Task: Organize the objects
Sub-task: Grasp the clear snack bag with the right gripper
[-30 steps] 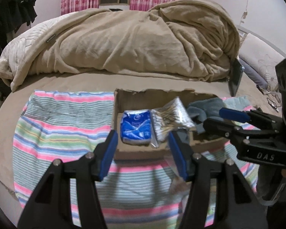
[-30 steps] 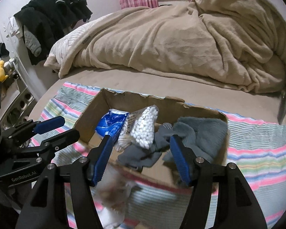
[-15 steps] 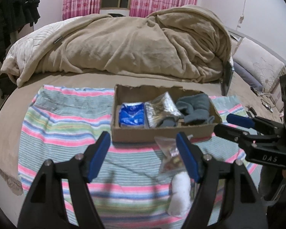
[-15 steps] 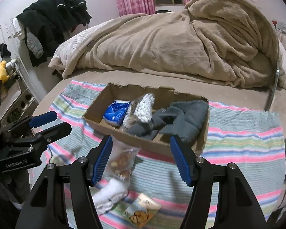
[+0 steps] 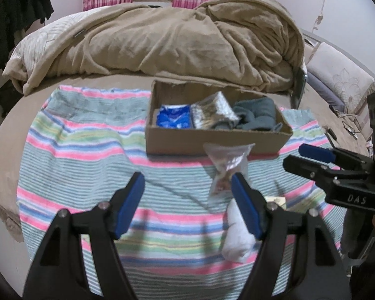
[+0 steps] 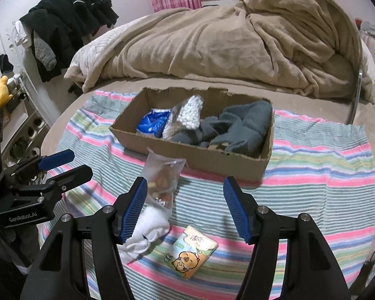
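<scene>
Both grippers hover spread and empty over the striped towel [image 6: 312,165] on the bed: left gripper [image 5: 187,190], jaws just widened, right gripper [image 6: 185,190]. Near lie a white sock [image 6: 147,227], a snack packet [image 6: 193,251] and a clear bag [image 6: 162,175]. Farther, the cardboard box [image 6: 212,160] holds a blue pack [image 6: 151,122], cotton swabs [image 6: 191,112] and grey cloth [image 6: 242,127].

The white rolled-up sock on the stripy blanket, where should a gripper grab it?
Grip the white rolled sock across its plump middle, coming down from above. It lies flat on the striped blanket, its far end tucked under the clear plastic snack bag, so the near half is free.
</scene>
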